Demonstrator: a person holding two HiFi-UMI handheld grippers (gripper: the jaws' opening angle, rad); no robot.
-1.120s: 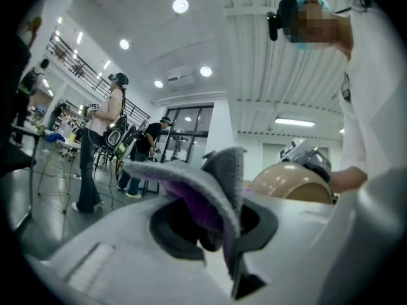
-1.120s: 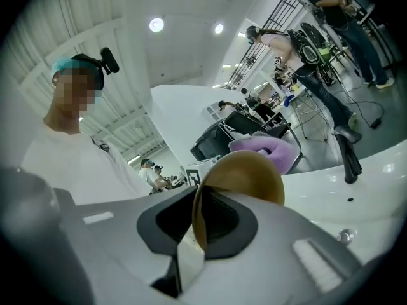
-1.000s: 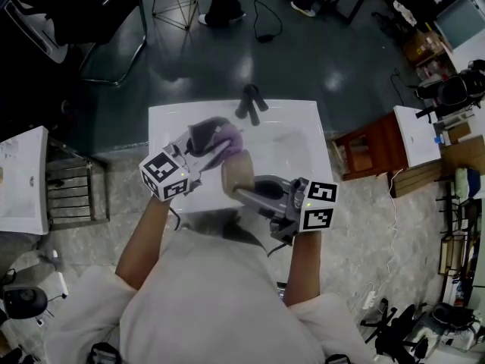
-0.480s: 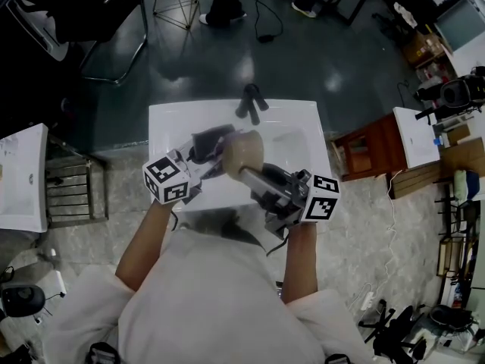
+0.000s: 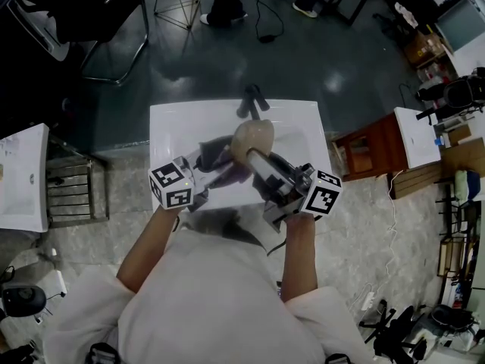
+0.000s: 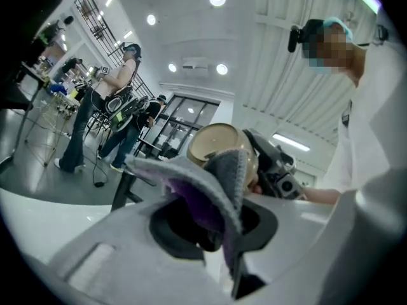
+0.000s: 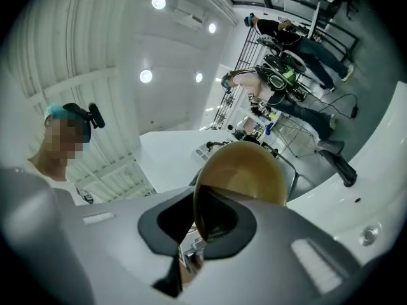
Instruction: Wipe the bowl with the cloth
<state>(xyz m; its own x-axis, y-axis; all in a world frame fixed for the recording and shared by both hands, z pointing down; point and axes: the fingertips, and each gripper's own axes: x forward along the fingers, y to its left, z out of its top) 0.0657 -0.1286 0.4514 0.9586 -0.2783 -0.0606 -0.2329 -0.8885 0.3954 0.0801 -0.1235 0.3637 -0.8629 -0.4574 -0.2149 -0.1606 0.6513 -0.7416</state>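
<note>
Presently, the tan bowl [image 7: 245, 173] is clamped at its rim by the right gripper [image 7: 200, 224] fingers, and the grey-purple cloth [image 6: 210, 183] by the left gripper [image 6: 213, 229] fingers.

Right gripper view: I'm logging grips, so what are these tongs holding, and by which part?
The right tongs are shut on the bowl, pinching it by its rim, with one pad inside and one outside.

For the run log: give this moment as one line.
left gripper: jaws shut on cloth | right gripper: jaws shut on bowl rim | bowl: held tilted above white surface | cloth: by bowl, contact unclear
</note>
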